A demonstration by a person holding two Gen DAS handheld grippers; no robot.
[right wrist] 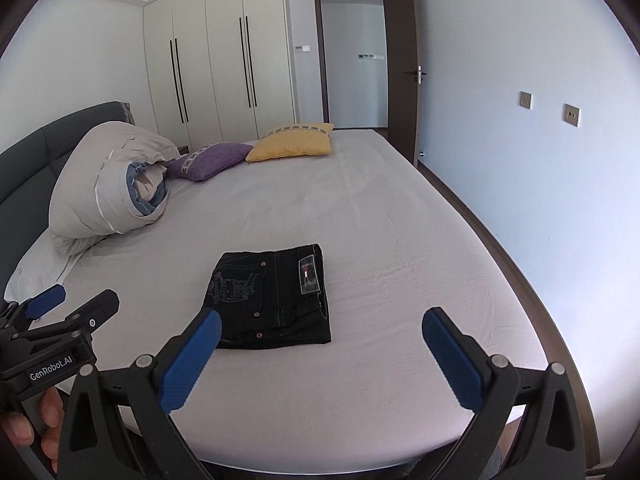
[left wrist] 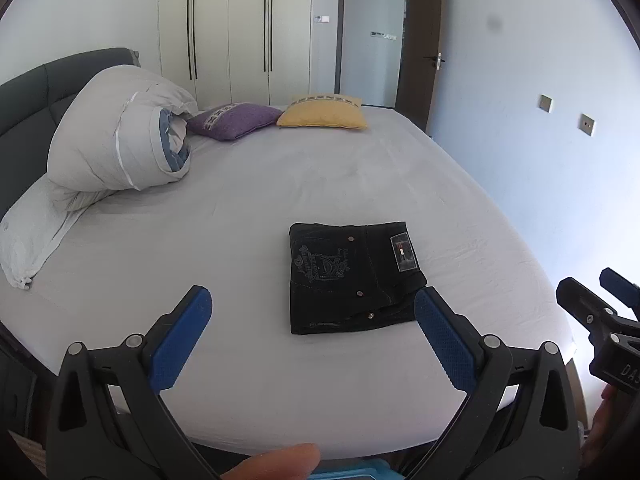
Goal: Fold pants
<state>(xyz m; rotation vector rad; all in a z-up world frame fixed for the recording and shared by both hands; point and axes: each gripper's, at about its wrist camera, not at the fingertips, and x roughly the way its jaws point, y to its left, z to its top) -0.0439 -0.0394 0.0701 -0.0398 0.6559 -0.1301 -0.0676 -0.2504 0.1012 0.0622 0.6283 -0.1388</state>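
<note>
Far left on the bed (left wrist: 248, 200), a rolled grey duvet (left wrist: 116, 136) leans against the dark headboard (left wrist: 28, 120), with a white pillow (left wrist: 32, 232) lying flat below it toward the near side. Just right of the duvet, at the far edge of the mattress, sit a purple cushion (left wrist: 234, 120) and then a yellow cushion (left wrist: 324, 114), side by side in front of the cream wardrobe (left wrist: 232, 32). Nearer, the left gripper (left wrist: 313, 304) hangs above the near edge of the bed with its blue-padded jaws spread wide and nothing between them; a fingertip shows at the bottom of its view. The black pants (left wrist: 352, 276) lie folded into a compact rectangle on the grey sheet, in the near half of the bed and a little right of centre, label patch facing up, touching neither gripper. To their right the right gripper (right wrist: 322, 322) is likewise held over the near edge, jaws wide apart and empty, the pants showing beyond its left finger. Farther right stand the open dark door (right wrist: 404, 68) and a pale wall with two switch plates (right wrist: 571, 115).
</note>
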